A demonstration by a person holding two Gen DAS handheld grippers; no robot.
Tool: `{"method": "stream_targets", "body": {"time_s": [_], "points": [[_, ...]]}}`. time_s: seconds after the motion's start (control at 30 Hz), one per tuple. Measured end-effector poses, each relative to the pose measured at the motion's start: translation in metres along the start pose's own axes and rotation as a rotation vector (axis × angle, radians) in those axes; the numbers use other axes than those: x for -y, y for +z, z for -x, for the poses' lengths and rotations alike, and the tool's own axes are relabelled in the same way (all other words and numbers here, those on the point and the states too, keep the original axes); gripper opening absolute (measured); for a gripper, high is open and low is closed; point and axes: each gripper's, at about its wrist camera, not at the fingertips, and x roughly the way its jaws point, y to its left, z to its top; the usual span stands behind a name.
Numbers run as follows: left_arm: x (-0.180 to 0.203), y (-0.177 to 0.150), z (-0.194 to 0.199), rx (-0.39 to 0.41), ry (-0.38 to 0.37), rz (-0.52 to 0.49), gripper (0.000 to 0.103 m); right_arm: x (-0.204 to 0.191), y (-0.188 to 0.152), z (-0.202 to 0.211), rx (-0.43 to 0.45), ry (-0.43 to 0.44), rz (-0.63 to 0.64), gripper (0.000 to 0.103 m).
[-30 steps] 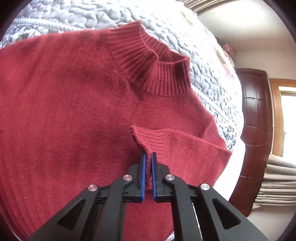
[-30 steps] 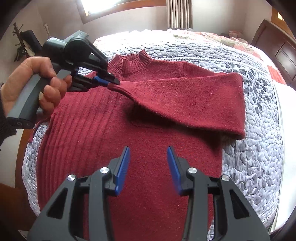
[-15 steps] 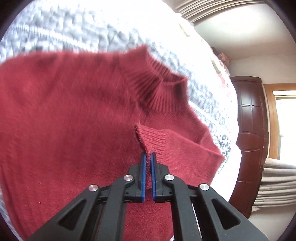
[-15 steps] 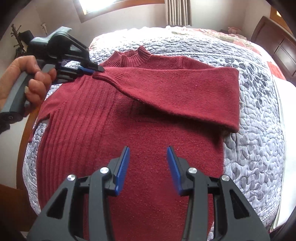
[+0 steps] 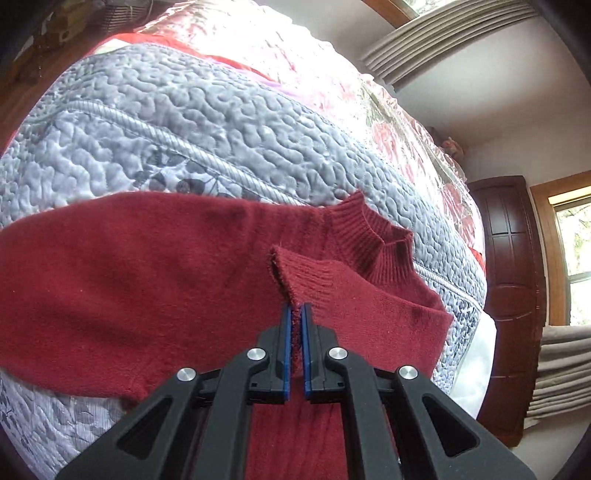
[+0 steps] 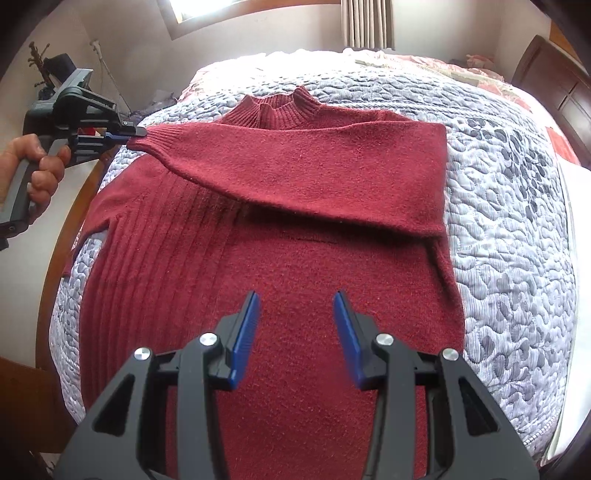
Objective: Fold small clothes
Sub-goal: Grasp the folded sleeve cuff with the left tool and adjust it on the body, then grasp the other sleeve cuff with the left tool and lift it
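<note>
Right wrist view shows a dark red sweater (image 6: 280,280) spread flat on a grey quilted bedspread (image 6: 517,229), its ribbed collar (image 6: 284,107) toward the far edge of the bed and its hem toward the near edge. 1 sleeve (image 6: 303,173) is folded across the chest from the right shoulder, and its ribbed cuff (image 6: 155,136) reaches the sweater's left shoulder. The left gripper (image 6: 138,132) pinches that cuff, its 2 blue pads pressed together on the knit with only the fabric between them, as the left wrist view confirms at the left gripper (image 5: 296,314), where the cuff (image 5: 295,269) stands slightly raised above the sweater body. A hand (image 6: 35,173) wraps the grey handle of this tool at the left edge of the bed, fingers curled around the grip, the tool pointing roughly level toward the right. The right gripper (image 6: 295,314) hovers over the lower middle of the sweater body with its jaws spread wide and nothing between them. Beyond the bed's far edge a window and pleated curtain (image 6: 364,22) are visible.
</note>
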Motion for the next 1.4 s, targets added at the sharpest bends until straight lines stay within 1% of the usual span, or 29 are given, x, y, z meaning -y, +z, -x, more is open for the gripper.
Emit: {"method": "stream_targets", "body": {"time_s": [0.1, 0.33, 0.57, 0.63, 0.67, 0.7, 0.77, 0.8, 0.83, 0.9, 0.93, 1.0, 1.07, 1.13, 1.2, 1.23, 1.27, 1.33, 1.37, 1.4], "points": [[-0.014, -0.002, -0.003, -0.008, 0.005, -0.007, 0.004, -0.001, -0.001, -0.002, -0.010, -0.001, 0.002, 0.042], [-0.027, -0.003, -0.018, -0.008, 0.006, 0.000, 0.004, 0.002, 0.000, -0.005, -0.012, -0.003, 0.002, 0.042], [-0.044, -0.008, -0.035, -0.042, 0.054, 0.016, 0.005, 0.007, 0.001, -0.010, -0.024, -0.003, -0.009, 0.042], [-0.052, -0.010, -0.043, -0.066, 0.072, 0.038, 0.007, 0.007, 0.002, -0.010, -0.026, -0.002, -0.006, 0.042], [-0.054, -0.011, -0.043, -0.060, 0.093, 0.046, 0.007, 0.007, 0.003, -0.009, -0.025, -0.003, -0.004, 0.042], [-0.054, -0.012, -0.040, -0.052, 0.105, 0.050, 0.010, 0.007, 0.003, -0.008, -0.024, -0.003, -0.002, 0.042], [-0.050, -0.015, -0.027, -0.011, 0.122, 0.051, 0.011, 0.007, 0.005, -0.006, -0.021, -0.003, -0.001, 0.042], [-0.046, -0.017, -0.020, 0.016, 0.118, 0.050, 0.014, 0.007, 0.005, -0.006, -0.019, -0.004, -0.001, 0.042], [-0.040, -0.021, -0.014, 0.035, 0.097, 0.050, 0.020, 0.007, 0.006, -0.007, -0.020, -0.003, -0.001, 0.042], [-0.026, -0.027, -0.014, 0.030, 0.041, 0.032, 0.027, 0.007, 0.008, -0.008, -0.022, 0.000, 0.000, 0.042], [-0.019, -0.030, -0.018, 0.022, 0.020, 0.014, 0.030, 0.006, 0.008, -0.009, -0.024, 0.002, 0.002, 0.042], [-0.014, -0.031, -0.031, 0.003, 0.020, 0.001, 0.030, 0.002, 0.010, -0.008, -0.023, 0.005, 0.012, 0.042], [-0.020, -0.030, -0.046, -0.011, 0.029, 0.030, 0.030, -0.002, 0.011, -0.004, -0.014, 0.006, 0.019, 0.042], [-0.031, -0.030, -0.059, -0.034, 0.051, 0.056, 0.030, -0.004, 0.010, -0.002, -0.013, 0.005, 0.019, 0.044], [-0.040, -0.030, -0.062, -0.049, 0.030, 0.089, 0.030, -0.006, 0.009, 0.000, -0.023, 0.003, 0.028, 0.044], [-0.042, -0.031, -0.057, -0.043, 0.022, 0.100, 0.031, -0.008, 0.009, 0.000, -0.028, 0.000, 0.039, 0.044], [-0.043, -0.032, -0.047, -0.025, 0.013, 0.106, 0.034, -0.009, 0.008, 0.001, -0.033, -0.002, 0.048, 0.044], [-0.048, -0.036, -0.017, 0.033, -0.032, 0.130, 0.057, -0.013, 0.010, 0.003, -0.039, 0.000, 0.062, 0.044], [-0.056, -0.040, 0.001, 0.071, -0.052, 0.155, 0.063, -0.016, 0.012, 0.004, -0.040, 0.003, 0.070, 0.045], [-0.067, -0.045, 0.021, 0.113, -0.063, 0.189, 0.073, -0.020, 0.015, 0.005, -0.039, 0.007, 0.079, 0.047]]}}
